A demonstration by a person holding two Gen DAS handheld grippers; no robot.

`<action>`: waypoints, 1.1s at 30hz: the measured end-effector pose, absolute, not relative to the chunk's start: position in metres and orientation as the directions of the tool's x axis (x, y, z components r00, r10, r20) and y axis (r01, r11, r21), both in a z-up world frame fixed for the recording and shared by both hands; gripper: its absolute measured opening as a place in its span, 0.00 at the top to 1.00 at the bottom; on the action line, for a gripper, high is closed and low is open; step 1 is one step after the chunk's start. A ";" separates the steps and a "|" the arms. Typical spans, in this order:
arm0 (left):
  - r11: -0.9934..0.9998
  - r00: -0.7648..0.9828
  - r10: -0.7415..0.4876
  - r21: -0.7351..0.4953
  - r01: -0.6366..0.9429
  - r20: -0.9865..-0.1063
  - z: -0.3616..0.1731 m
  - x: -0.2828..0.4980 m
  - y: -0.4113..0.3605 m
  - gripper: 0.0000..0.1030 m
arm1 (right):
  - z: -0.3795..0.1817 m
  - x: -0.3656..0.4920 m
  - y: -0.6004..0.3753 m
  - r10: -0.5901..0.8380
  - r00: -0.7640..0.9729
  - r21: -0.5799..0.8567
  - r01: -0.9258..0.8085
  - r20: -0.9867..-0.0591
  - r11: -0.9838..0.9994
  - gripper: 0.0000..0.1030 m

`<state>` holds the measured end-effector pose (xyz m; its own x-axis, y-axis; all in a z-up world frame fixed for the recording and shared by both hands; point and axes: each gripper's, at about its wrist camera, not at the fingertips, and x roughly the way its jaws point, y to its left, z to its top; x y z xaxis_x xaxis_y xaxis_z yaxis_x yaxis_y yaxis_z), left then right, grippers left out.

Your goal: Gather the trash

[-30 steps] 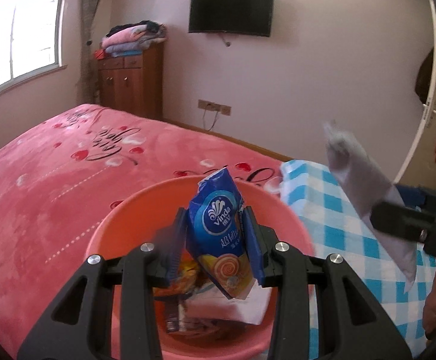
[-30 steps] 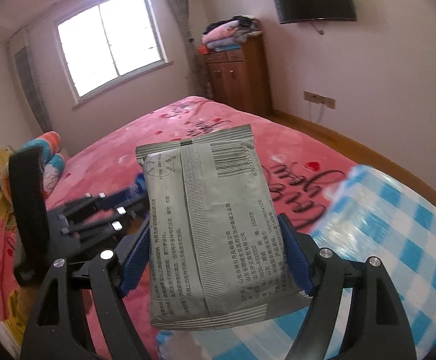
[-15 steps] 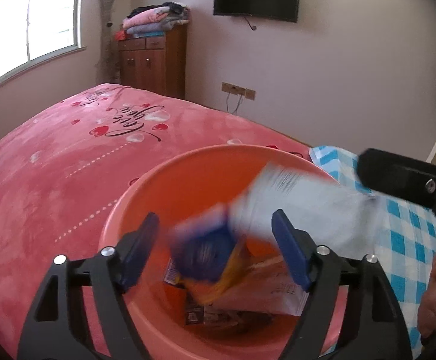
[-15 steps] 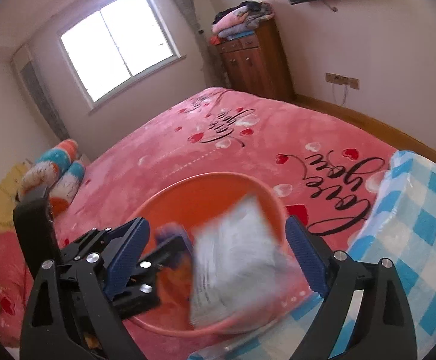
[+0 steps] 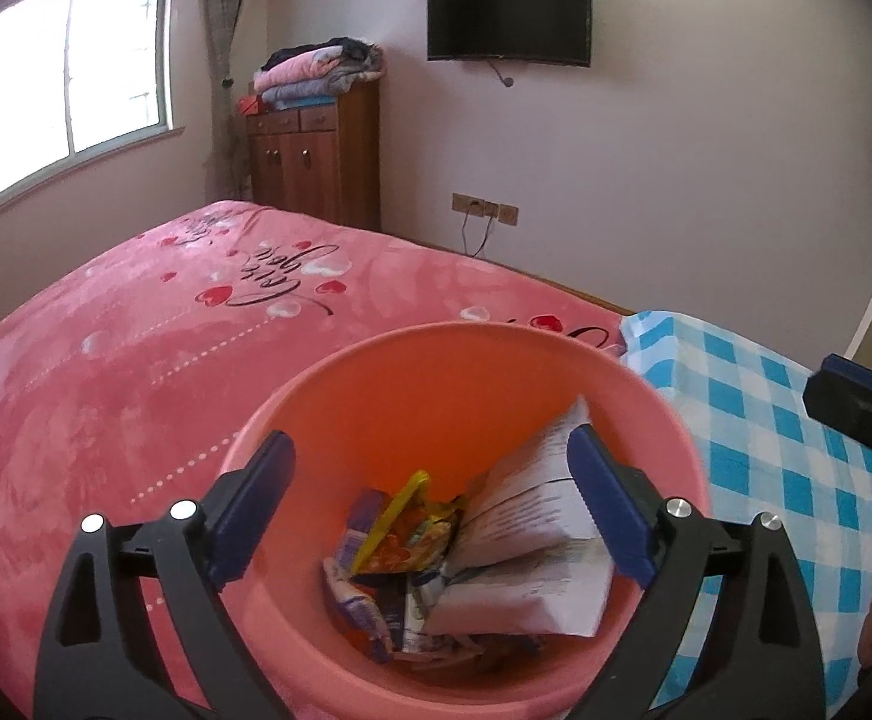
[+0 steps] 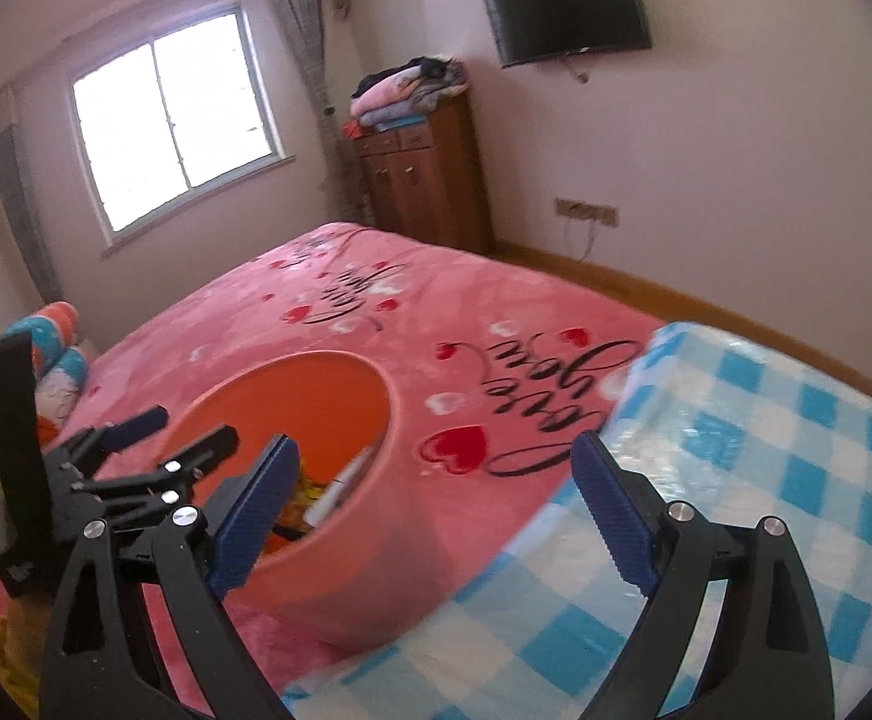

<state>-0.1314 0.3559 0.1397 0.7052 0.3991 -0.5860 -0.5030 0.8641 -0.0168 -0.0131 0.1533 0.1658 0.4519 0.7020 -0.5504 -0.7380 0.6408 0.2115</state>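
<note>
While the left gripper (image 5: 429,504) hangs over the orange-pink basin (image 5: 670,420), its blue pads are spreading apart with nothing pressed between them, only the basin's contents showing below the gap. Down there, beneath and just ahead of the fingertips, lies the trash: a large grey-white printed packet (image 5: 532,546) leaning against the basin's right inner wall, a yellow and orange wrapper (image 5: 405,528) beside it to the left, and more small wrappers under both, too jumbled to tell apart. To the right of this gripper a piece of the right gripper (image 6: 436,510) shows over the blue checked cloth (image 5: 796,456). The right gripper stands wide and empty, its left pad over the basin's near rim and its right pad over the checked cloth. Beyond both, the pink bedspread (image 5: 135,348) stretches away.
</note>
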 end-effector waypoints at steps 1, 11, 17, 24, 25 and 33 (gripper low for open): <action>0.867 0.708 0.396 -0.017 -0.499 -0.585 0.141 -0.130 0.352 0.10 | 0.166 -0.015 0.147 0.690 0.470 0.197 -0.730 -0.550 0.654 0.12; 0.913 0.765 0.334 -0.011 -0.407 -0.551 0.151 -0.105 0.287 0.06 | 0.164 -0.021 0.077 0.555 0.624 0.112 -0.603 -0.550 0.790 0.09; 0.946 0.797 0.273 -0.001 -0.325 -0.539 0.153 -0.091 0.239 0.06 | 0.168 -0.021 0.022 0.470 0.701 0.109 -0.495 -0.536 0.862 0.09; 0.970 0.826 0.213 0.011 -0.243 -0.521 0.159 -0.080 0.191 0.04 | 0.167 -0.032 -0.026 0.376 0.759 0.079 -0.397 -0.531 0.914 0.09; 0.974 0.831 0.201 0.012 -0.228 -0.519 0.160 -0.078 0.182 0.04 | 0.166 -0.034 -0.032 0.363 0.766 0.074 -0.384 -0.530 0.920 0.09; 0.992 0.854 0.114 0.016 -0.124 -0.508 0.160 -0.069 0.124 0.04 | 0.164 -0.053 -0.089 0.254 0.823 0.067 -0.256 -0.508 0.964 0.08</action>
